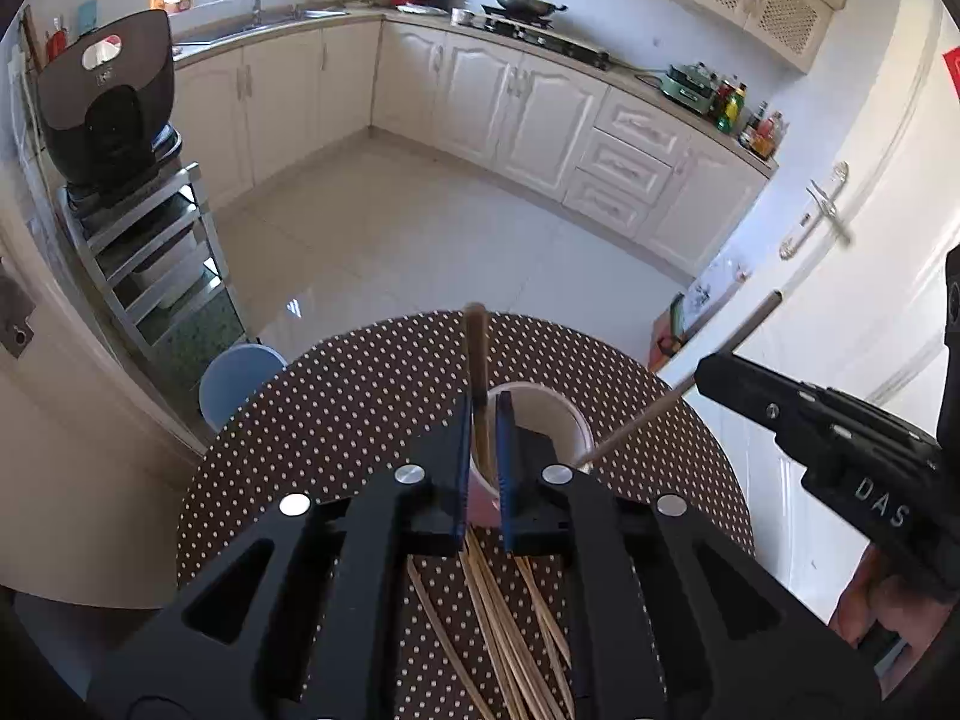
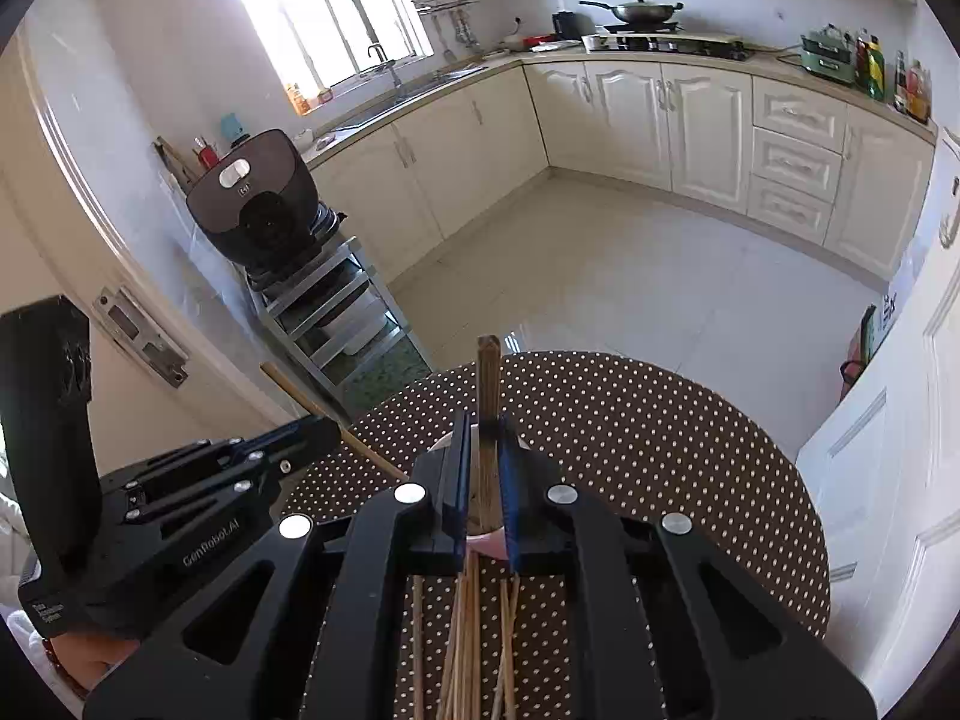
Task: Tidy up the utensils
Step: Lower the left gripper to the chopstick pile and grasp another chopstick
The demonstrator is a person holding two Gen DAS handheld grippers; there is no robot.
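Note:
A white cup (image 1: pixel 555 420) stands on the round polka-dot table (image 1: pixel 360 396). My left gripper (image 1: pixel 485 420) is shut on a brown chopstick (image 1: pixel 477 354) held upright over the cup's near rim. My right gripper (image 2: pixel 486 444) is shut on another brown chopstick (image 2: pixel 489 384), also above the cup (image 2: pixel 480 540). In the left wrist view the right gripper (image 1: pixel 714 372) comes in from the right, its chopstick (image 1: pixel 648 414) slanting down to the cup rim. In the right wrist view the left gripper (image 2: pixel 324 429) sits at the left. Several loose chopsticks (image 1: pixel 510 612) lie on the table under the grippers.
A blue stool (image 1: pixel 237 381) stands by the table's far left edge. A metal rack (image 1: pixel 150 252) with a dark appliance (image 1: pixel 111 96) on top is further left. A white door (image 1: pixel 852 276) is at the right. Kitchen cabinets run along the back.

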